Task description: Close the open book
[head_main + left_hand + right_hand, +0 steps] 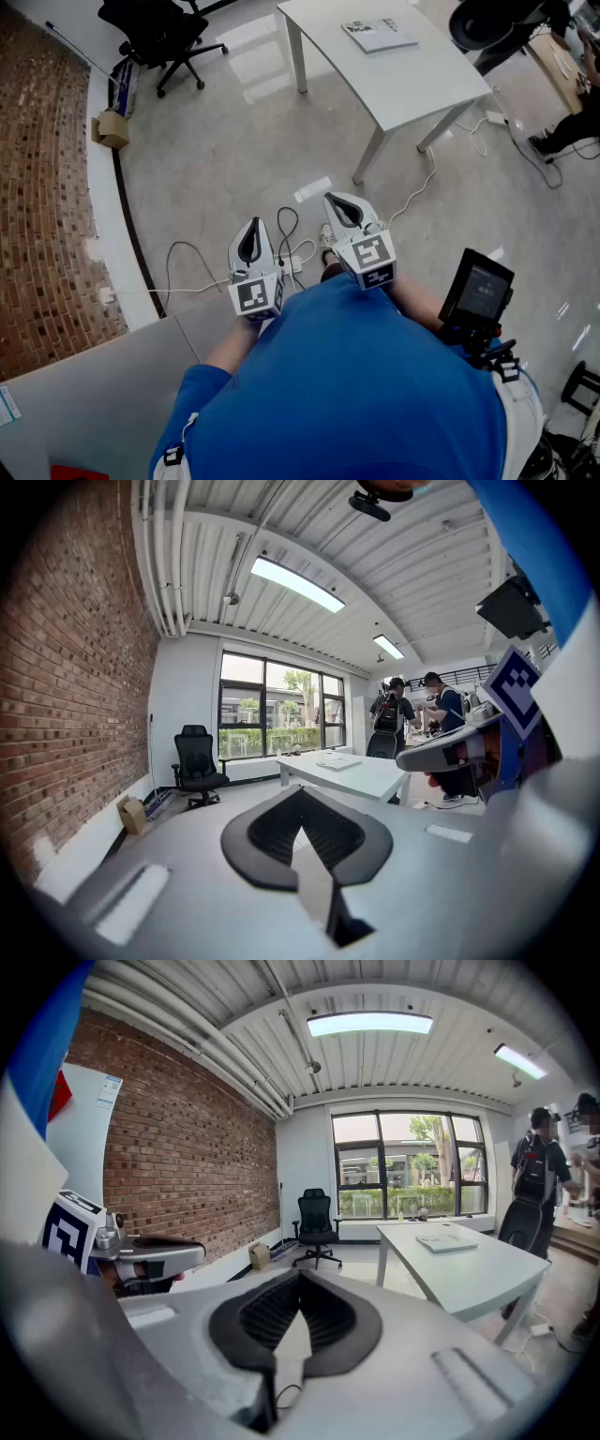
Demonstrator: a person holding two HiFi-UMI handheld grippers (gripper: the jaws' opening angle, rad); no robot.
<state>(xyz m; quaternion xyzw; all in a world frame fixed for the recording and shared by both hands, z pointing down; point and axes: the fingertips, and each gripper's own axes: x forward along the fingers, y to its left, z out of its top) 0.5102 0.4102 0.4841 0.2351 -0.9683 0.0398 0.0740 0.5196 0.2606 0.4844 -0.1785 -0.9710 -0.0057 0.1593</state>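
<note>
Held left gripper (253, 227) and right gripper (333, 202) close to the body, well apart from the work. Saw both sets of jaws pressed fully together, gripping nothing. Located open book (378, 35) flat on the white table (412, 89), toward its far edge, away from the near corner. Noted loose cables (413, 199) on the floor between stance and table. Judged main risks: snagging a cable on the walk over; arriving with jaws shut and shoving the book across the table instead of lifting a cover; pushing it off the far edge; creasing pages by catching only a few leaves
</note>
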